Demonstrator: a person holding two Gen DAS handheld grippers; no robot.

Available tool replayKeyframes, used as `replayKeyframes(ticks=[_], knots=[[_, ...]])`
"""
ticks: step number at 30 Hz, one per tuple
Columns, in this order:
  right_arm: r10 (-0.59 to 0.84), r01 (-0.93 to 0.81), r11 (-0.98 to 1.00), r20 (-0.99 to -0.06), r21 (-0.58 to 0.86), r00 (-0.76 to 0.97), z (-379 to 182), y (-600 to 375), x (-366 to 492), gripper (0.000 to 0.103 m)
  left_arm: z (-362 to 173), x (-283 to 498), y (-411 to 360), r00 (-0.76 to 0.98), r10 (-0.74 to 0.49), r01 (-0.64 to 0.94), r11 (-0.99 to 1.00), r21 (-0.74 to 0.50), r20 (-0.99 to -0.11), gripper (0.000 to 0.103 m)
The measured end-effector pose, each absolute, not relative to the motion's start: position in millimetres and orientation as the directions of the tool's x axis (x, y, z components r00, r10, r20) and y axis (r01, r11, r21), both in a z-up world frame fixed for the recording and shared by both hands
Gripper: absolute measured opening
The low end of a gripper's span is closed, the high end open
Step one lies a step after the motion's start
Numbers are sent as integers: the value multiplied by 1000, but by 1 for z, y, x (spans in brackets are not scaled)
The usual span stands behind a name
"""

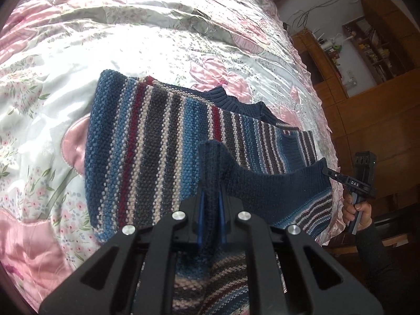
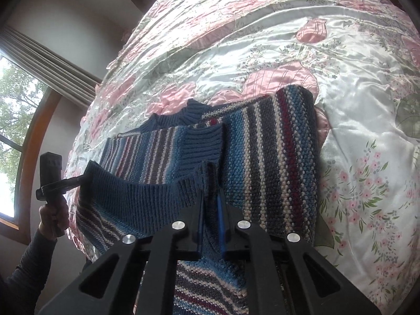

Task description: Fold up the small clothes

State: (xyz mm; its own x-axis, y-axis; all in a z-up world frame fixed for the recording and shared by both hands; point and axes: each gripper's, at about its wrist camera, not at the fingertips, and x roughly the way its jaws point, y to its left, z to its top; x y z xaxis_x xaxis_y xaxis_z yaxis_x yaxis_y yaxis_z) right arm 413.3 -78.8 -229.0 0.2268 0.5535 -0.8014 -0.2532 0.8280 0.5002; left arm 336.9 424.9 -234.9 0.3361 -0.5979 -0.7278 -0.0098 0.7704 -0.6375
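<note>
Lifting near hem of striped knit sweater [image 1: 147, 141] off floral quilt [image 1: 183, 39] | left gripper [image 1: 210, 199] and right gripper [image 2: 211, 197] each clamped on a hem corner | edge held taut, probably to fold toward far collar [image 1: 236, 102].

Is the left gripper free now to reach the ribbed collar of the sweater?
Probably not. The left gripper is shut on the sweater's navy hem, lifted with the right gripper. The collar lies uncovered beyond, but reaching it means releasing first.
</note>
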Motion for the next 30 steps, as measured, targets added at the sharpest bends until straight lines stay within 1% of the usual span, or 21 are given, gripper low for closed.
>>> replayKeyframes(ticks=[6, 12, 17, 21, 23, 26, 30], knots=[[552, -241, 833, -780, 499, 294, -206, -80, 431, 8, -210, 350, 436, 400, -599, -14, 753, -658, -693, 7], [529, -213, 849, -781, 484, 333, -191, -71, 472, 8, -193, 394, 444, 441, -579, -38, 752, -658, -686, 7], [490, -173, 872, -805, 458, 333, -201, -57, 512, 8, -206, 436, 447, 426, -551, -104, 758, -644, -718, 7], [438, -120, 899, -851, 422, 290, -230, -50, 538, 8, -245, 460, 446, 346, -505, -194, 786, -588, -790, 7], [413, -94, 910, -871, 403, 266, -247, -48, 546, 8, -267, 465, 445, 309, -497, -234, 786, -572, -811, 7], [414, -79, 909, -870, 408, 268, -259, -49, 549, 8, -278, 467, 446, 312, -504, -257, 771, -582, -805, 7], [442, -88, 895, -844, 437, 305, -249, -53, 553, 8, -257, 473, 453, 377, -514, -215, 760, -613, -770, 7]])
